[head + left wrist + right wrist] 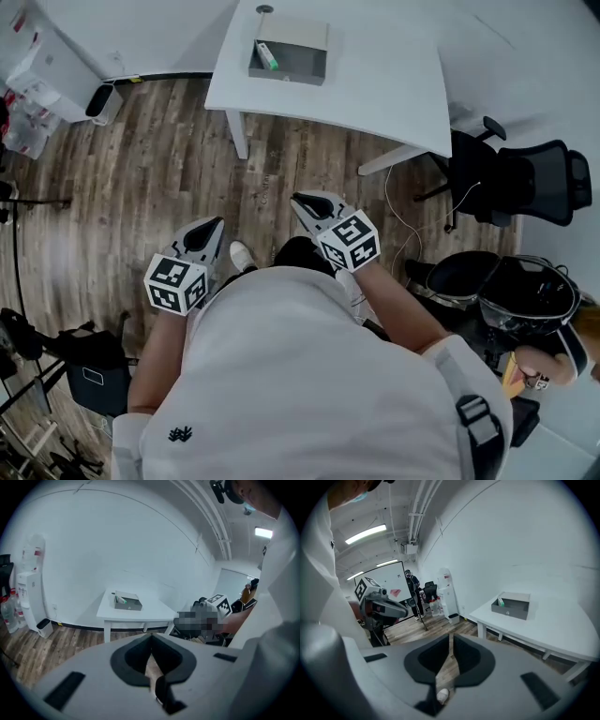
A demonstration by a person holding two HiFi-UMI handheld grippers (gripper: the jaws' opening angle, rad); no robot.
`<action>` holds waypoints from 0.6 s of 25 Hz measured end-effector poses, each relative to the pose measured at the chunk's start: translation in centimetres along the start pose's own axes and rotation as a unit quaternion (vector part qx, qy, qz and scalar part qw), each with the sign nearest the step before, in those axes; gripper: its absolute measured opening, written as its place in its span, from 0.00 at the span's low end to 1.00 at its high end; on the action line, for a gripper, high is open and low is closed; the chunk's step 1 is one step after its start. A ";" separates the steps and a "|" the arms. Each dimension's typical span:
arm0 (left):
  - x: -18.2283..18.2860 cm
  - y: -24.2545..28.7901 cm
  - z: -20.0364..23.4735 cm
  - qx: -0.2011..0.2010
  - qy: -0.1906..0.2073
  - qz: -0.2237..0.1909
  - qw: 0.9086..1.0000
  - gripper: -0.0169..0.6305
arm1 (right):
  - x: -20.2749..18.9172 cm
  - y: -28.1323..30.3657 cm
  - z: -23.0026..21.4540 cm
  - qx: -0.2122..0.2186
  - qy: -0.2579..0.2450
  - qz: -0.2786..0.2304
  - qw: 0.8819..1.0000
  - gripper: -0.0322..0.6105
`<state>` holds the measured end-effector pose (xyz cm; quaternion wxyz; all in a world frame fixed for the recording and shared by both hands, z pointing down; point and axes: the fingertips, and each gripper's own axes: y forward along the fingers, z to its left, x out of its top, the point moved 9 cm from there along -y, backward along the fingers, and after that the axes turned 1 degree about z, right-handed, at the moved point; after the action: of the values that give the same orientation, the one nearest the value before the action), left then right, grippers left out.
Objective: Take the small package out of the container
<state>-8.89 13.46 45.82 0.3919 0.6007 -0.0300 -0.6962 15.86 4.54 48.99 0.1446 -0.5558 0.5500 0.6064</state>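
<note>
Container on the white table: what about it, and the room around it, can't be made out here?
Small package: too small in every view to read any print.
Container floor: its front wall hides it in both gripper views.
Table: far side cut off by the head view's top edge.
Person's feet: body hides all but one shoe, head view.

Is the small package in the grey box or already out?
In: the small green-and-white package leans at one end inside the open grey rectangular box, which sits on the white table.
</note>
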 end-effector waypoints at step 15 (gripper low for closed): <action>4.5 2.9 8.2 0.004 -0.031 0.000 1.000 0.04 | 8.6 10.3 -10.4 -0.068 0.010 -0.003 0.998 0.17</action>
<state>-14.27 5.28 45.89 0.3882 0.5808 -0.0452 -0.7141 10.19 -11.42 49.36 0.1025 -0.5721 0.5076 0.6361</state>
